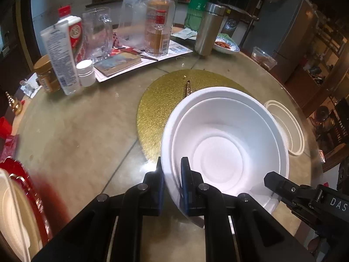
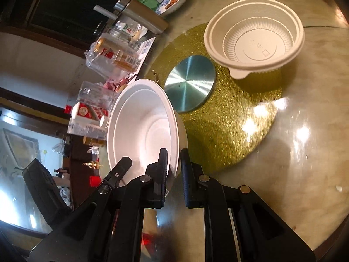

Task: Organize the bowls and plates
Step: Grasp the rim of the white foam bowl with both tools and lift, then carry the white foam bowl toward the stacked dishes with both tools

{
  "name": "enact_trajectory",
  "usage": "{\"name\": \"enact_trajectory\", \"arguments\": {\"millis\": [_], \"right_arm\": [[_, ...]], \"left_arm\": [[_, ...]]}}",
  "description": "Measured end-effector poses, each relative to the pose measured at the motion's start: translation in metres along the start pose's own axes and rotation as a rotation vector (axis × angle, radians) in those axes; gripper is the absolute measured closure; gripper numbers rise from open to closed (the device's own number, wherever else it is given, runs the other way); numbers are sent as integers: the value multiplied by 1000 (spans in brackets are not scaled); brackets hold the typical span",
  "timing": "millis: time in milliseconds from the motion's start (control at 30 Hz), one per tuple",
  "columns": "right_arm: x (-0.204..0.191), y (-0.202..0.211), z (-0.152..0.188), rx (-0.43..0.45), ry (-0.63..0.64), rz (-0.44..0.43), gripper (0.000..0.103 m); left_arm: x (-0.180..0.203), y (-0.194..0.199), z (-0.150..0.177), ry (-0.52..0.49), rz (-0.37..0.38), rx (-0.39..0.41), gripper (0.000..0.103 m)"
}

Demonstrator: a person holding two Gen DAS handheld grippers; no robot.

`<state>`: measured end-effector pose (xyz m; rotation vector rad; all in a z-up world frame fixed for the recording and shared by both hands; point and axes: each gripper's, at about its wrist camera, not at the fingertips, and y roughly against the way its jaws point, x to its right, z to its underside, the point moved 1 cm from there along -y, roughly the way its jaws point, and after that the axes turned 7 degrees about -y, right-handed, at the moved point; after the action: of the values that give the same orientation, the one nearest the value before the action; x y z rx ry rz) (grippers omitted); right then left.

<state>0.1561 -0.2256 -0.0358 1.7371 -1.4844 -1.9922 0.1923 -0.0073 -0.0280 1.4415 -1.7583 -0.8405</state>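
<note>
1. White letters "DAS" stand on the black body of the right gripper (image 1: pixel 270 182), just right of the white bowl (image 1: pixel 224 144).
2. Print on the bottles and boxes beyond the bowl is too blurred to read.

The left gripper (image 1: pixel 172 172) pinches the near rim of a white bowl (image 1: pixel 224 139) — one finger outside, one inside. The bowl is tipped up off the table (image 1: pixel 76 135), over a round gold mat (image 1: pixel 161 100). The right gripper (image 1: pixel 272 182) pokes in from the right and meets the bowl's rim on that side. A ribbed bowl (image 1: pixel 290 126) sits just behind. Far back stand a green bottle (image 1: pixel 197 6), a steel flask (image 1: pixel 209 28) and a white tube (image 1: pixel 61 56) — all well apart from the bowl.
</note>
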Motion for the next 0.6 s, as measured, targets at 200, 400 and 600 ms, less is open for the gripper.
{"name": "enact_trajectory", "arguments": {"millis": [200,400,600], "right_arm": [[-1,11,19,1,11,-11,91],[1,22,34,7,23,-20,91],[10,36,51,25,25,-20,91]], "left_arm": [[-2,19,19,-5,-4,22,91],[-2,35,31,-20,1,46,91],[5,51,49,-53,1,75,91]]}}
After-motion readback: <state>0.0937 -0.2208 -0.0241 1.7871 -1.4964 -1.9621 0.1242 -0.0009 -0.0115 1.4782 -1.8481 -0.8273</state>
